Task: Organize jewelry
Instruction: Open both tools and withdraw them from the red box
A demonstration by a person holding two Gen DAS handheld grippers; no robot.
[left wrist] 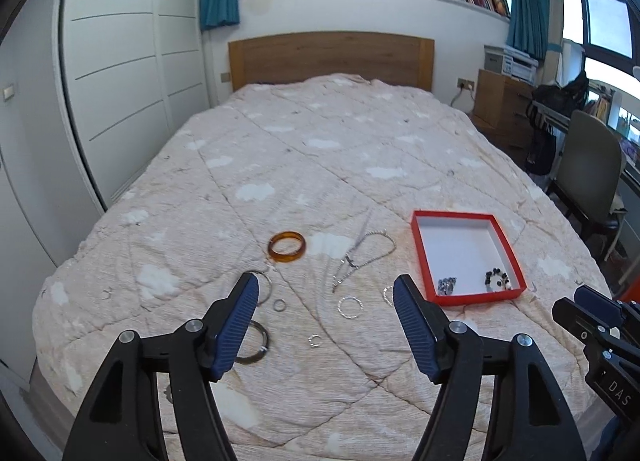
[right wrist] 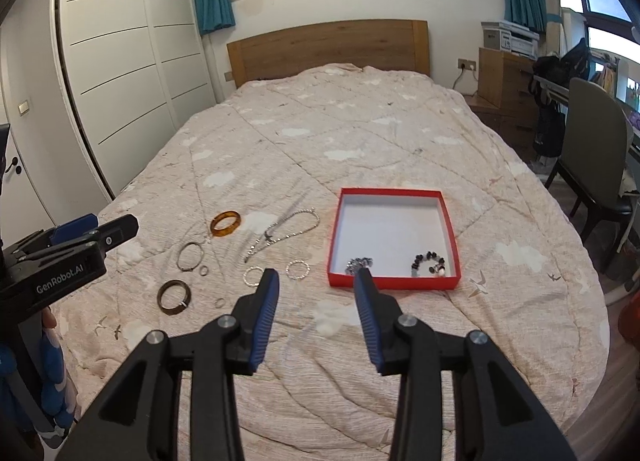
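A red box (left wrist: 424,257) (right wrist: 336,237) with a white floor lies on the bed and holds a dark bead bracelet (left wrist: 497,279) (right wrist: 430,261) and a small dark cluster (left wrist: 447,285) (right wrist: 357,262). On the quilt to its left lie an amber bangle (left wrist: 287,246) (right wrist: 226,223), a silver chain necklace (left wrist: 366,257) (right wrist: 286,233), two silver hoops (left wrist: 350,307) (right wrist: 298,270), dark bangles (left wrist: 256,345) (right wrist: 173,296) and small rings (left wrist: 279,304) (right wrist: 204,270). My left gripper (left wrist: 326,287) is open and empty above the hoops. My right gripper (right wrist: 316,279) is open and empty near the box's front edge.
The bed's wooden headboard (left wrist: 330,57) is at the back, white wardrobe doors (left wrist: 120,81) on the left. A chair (right wrist: 596,149) and a wooden dresser (right wrist: 506,77) stand right of the bed. The quilt's near edge drops off close to both grippers.
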